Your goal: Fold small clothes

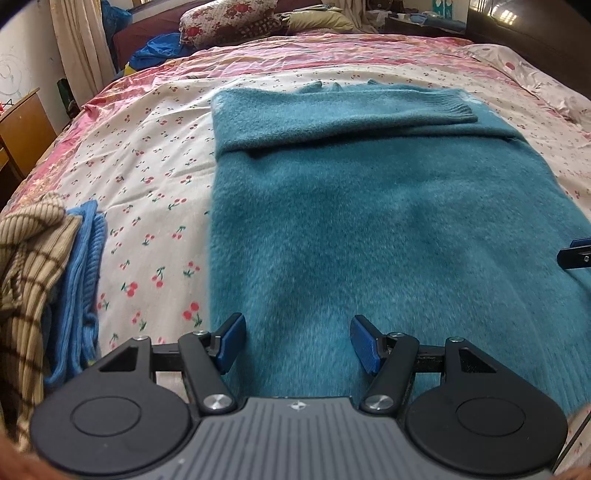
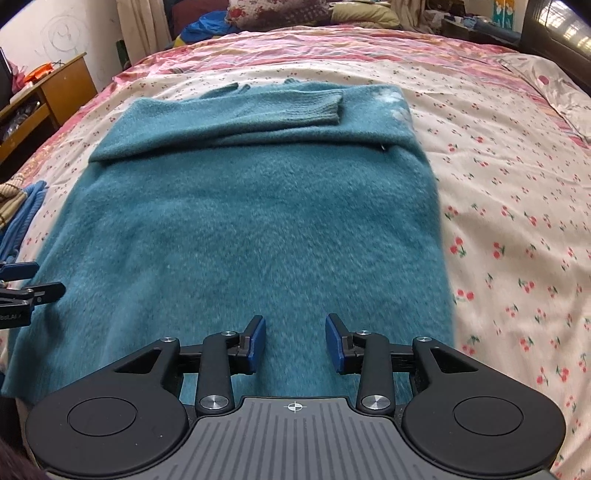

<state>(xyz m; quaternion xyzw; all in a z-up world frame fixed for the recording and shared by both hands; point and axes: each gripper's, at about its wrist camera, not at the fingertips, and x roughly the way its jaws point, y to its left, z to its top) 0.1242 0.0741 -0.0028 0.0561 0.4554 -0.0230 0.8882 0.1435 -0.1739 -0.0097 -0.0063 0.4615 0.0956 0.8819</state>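
Observation:
A fuzzy teal sweater (image 1: 362, 221) lies flat on the bed, its sleeves folded across the upper part; one ribbed cuff (image 1: 454, 107) lies on top. It also shows in the right wrist view (image 2: 251, 229), with the cuff (image 2: 325, 107). My left gripper (image 1: 297, 341) is open and empty, just above the sweater's near hem at its left side. My right gripper (image 2: 295, 341) is open and empty above the near hem toward the right side. The right gripper's tip shows at the left wrist view's right edge (image 1: 576, 253); the left gripper shows at the right wrist view's left edge (image 2: 26, 286).
The bed has a cherry-print sheet (image 1: 155, 192) (image 2: 517, 221). A beige checked garment (image 1: 29, 266) and a blue knit (image 1: 79, 280) lie piled at the left. Pillows (image 1: 229, 18) sit at the far end. A wooden desk (image 2: 55, 88) stands left of the bed.

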